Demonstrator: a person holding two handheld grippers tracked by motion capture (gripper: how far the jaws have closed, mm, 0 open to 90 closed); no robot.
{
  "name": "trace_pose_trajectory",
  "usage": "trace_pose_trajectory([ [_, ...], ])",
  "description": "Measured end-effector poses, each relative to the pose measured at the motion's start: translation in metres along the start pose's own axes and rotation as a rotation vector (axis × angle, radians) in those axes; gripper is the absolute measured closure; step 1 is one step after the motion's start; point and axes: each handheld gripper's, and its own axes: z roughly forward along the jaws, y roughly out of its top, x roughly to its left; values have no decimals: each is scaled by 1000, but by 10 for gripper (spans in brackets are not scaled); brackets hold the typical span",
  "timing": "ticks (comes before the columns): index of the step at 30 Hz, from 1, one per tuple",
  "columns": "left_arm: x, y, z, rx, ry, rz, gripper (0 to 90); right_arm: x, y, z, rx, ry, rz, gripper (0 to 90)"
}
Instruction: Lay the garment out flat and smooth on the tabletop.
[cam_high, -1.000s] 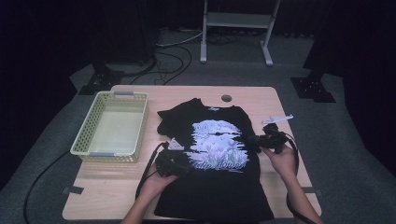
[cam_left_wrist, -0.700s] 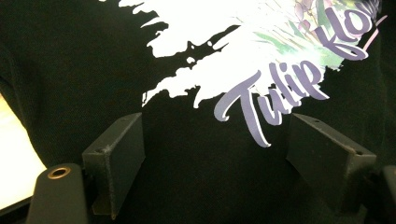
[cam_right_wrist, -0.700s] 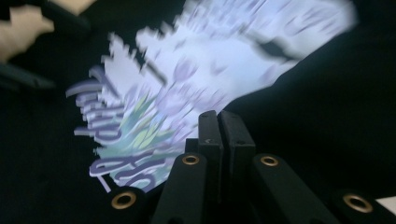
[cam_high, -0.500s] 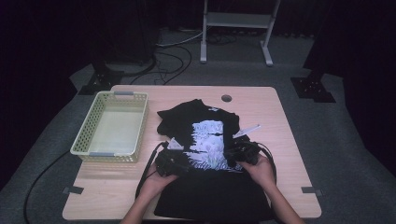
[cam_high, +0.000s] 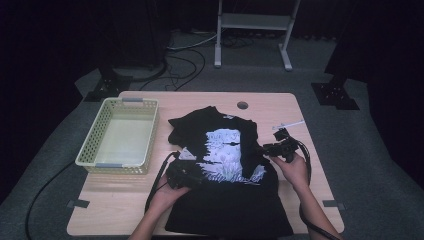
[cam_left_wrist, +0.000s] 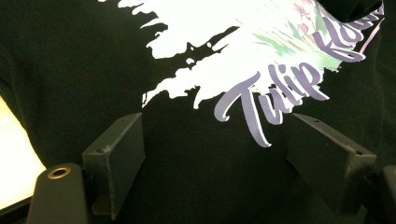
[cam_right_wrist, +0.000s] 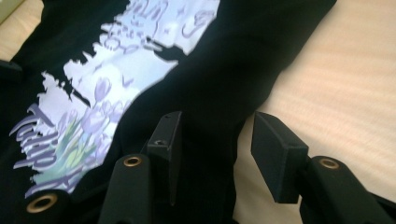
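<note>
A black T-shirt (cam_high: 225, 200) with a white tulip print (cam_high: 227, 150) lies flat on the wooden table (cam_high: 310, 195). My left gripper (cam_high: 192, 178) rests on the shirt's left side. In the left gripper view its jaws (cam_left_wrist: 229, 149) stand wide apart over flat black cloth (cam_left_wrist: 84, 70) and the purple lettering. At the shirt's right edge my right gripper (cam_high: 264, 149) points left. Its jaws (cam_right_wrist: 215, 140) have just been opening, and the folded right edge of the shirt (cam_right_wrist: 224, 84) lies between them without being pinched.
A pale yellow plastic basket (cam_high: 142, 107) stands at the table's left. A small white strip (cam_high: 292, 124) lies on the bare wood right of the shirt, and a round hole (cam_high: 242, 105) sits near the far edge. Cables trail from both grippers.
The right gripper swung inward over the shirt's right side, then drew back to the right edge with its jaws apart. The shirt's right side now looks folded in. The left gripper has stayed put.
</note>
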Motion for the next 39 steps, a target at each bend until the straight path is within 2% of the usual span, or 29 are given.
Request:
trace_pose_trajectory([
  [3, 0, 1, 0, 6, 3, 5, 191, -2, -4, 6, 28, 14, 0, 542],
  [4, 0, 1, 1, 7, 3, 6, 191, -2, -6, 8, 30, 13, -7, 575],
  [5, 0, 2, 1, 9, 5, 6, 191, -2, -7, 10, 27, 8, -19, 613],
  [7, 0, 2, 1, 8, 6, 6, 190, -1, -7, 12, 29, 23, -39, 762],
  [8, 0, 2, 1, 8, 6, 5, 190, 1, -7, 13, 24, 13, -62, 846],
  [9, 0, 2, 1, 11, 6, 5, 190, 3, -7, 12, 15, -4, -91, 866],
  [12, 0, 3, 1, 16, 6, 3, 191, 4, -2, 7, 13, -38, -138, 877],
  [16, 0, 2, 1, 15, 9, 0, 191, -3, 4, -4, 21, -85, -158, 878],
  [20, -1, 3, 1, 16, 11, 0, 190, -22, 12, -16, 58, -184, -156, 877],
  [27, -1, 3, 2, 13, 16, -7, 190, -68, 26, -29, 99, -331, -74, 876],
  [31, -2, 4, 2, 20, 16, -10, 190, -88, 31, -30, 86, -398, -16, 875],
  [33, -2, 4, 2, 20, 17, -13, 190, -94, 32, -28, 94, -417, 5, 869],
  [34, -2, 4, 2, 22, 17, -13, 190, -96, 31, -28, 90, -428, 9, 812],
  [35, -2, 4, 2, 21, 18, -13, 189, -96, 30, -28, 74, -445, 19, 695],
  [36, -2, 4, 2, 19, 17, -14, 189, -96, 29, -30, 56, -436, 34, 689],
  [38, -2, 4, 2, 15, 19, -10, 189, -91, 25, -34, 0, -373, 28, 651],
  [39, -3, 4, 2, 13, 22, -7, 190, -86, 23, -35, -14, -358, 18, 622],
])
